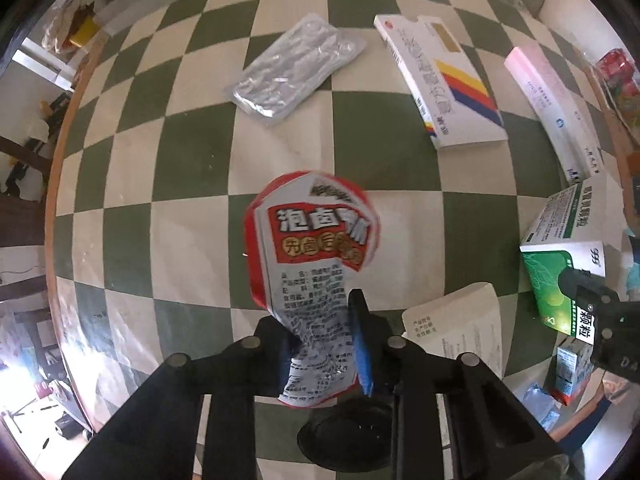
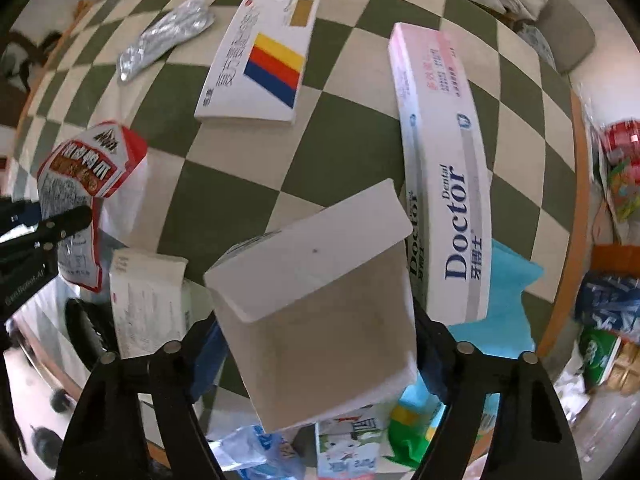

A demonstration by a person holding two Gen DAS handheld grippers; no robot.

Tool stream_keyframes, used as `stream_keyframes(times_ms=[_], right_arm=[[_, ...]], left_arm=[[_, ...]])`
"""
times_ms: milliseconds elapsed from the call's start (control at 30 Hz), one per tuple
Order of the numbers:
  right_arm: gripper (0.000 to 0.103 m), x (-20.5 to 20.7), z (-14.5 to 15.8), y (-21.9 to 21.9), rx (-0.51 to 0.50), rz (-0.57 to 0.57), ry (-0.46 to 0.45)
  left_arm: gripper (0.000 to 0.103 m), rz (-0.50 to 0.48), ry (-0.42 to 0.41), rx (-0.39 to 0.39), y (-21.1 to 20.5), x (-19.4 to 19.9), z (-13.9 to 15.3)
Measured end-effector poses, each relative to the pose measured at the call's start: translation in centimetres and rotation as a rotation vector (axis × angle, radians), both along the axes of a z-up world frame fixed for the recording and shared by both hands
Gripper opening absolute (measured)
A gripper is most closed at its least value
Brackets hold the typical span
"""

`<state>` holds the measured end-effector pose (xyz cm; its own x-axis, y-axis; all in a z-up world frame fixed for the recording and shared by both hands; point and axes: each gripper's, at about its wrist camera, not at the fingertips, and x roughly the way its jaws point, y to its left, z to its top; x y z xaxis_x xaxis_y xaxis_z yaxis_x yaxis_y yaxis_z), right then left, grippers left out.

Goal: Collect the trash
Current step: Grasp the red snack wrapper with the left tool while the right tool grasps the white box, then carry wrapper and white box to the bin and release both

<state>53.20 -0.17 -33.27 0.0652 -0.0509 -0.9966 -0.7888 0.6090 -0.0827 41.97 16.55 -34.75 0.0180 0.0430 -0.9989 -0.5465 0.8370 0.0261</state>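
Left wrist view shows the left claw (image 1: 326, 344) pinching a red snack wrapper (image 1: 312, 248), while the right claw (image 2: 316, 364) clamps a white box (image 2: 320, 300) above the table (image 2: 340, 140).

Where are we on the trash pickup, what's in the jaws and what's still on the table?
Nothing visibly binned yet. In hand: the left gripper pinches the red snack wrapper; the right gripper has its jaws around the green-and-white box. Still on the checkered table: foil pouch, striped box, toothpaste box, open carton.

Open checkered table (image 1: 192, 128) left of my wrapper; foil pack (image 1: 296, 68) and boxes (image 1: 448, 84) crowd the far and right side.
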Motion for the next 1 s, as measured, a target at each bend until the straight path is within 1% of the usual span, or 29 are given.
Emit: stream_keyframes(times_ms=[133, 233, 300, 367, 433, 567, 600, 667, 700, 800, 900, 1000], right_arm=[[0.079, 0.1, 0.9, -1.2, 0.041, -0.056, 0.004], [0.078, 0.3, 2.7, -1.5, 0.085, -0.097, 0.006], [0.078, 0.2, 4.0, -1.9, 0.12, -0.124, -0.008], [0.078, -0.4, 5.1, -2.0, 0.147, -0.141, -0.024], [0.078, -1.2, 6.9, -2.5, 0.184, -0.169, -0.035], [0.078, -3.5, 9.7, -3.5, 0.255, -0.228, -0.061], [0.078, -4.5, 10.3, -3.8, 0.275, -0.245, -0.063], [0.078, -6.8, 11.5, -4.3, 0.306, -0.273, -0.063], [0.078, -7.7, 11.5, -4.3, 0.316, -0.28, -0.062], [0.078, -12.4, 12.4, -5.0, 0.35, -0.302, -0.051], [0.078, -17.9, 13.2, -5.7, 0.372, -0.304, -0.066], [0.078, -24.3, 13.3, -6.8, 0.397, -0.334, -0.066]], left_arm=[[0.021, 0.014, -0.034, 0.008, 0.5, -0.6, 1.6], [0.021, 0.032, -0.067, 0.02, 0.0, -2.2, 3.8], [0.021, 0.046, -0.092, 0.035, -0.4, -2.4, 4.9], [0.021, 0.057, -0.12, 0.051, -0.4, -3.4, 6.4], [0.021, 0.069, -0.143, 0.063, -0.9, -4.2, 7.4], [0.021, 0.095, -0.205, 0.101, -1.4, -7.9, 10.7], [0.021, 0.099, -0.216, 0.106, -2.2, -8.7, 11.2], [0.021, 0.112, -0.243, 0.101, -2.4, -10.8, 12.3], [0.021, 0.115, -0.258, 0.096, -2.4, -12.2, 13.0], [0.021, 0.1, -0.3, 0.095, -3.0, -16.3, 14.5], [0.021, 0.071, -0.332, 0.08, -3.6, -20.9, 14.9], [0.021, 0.056, -0.348, 0.033, -3.8, -26.7, 14.3]])
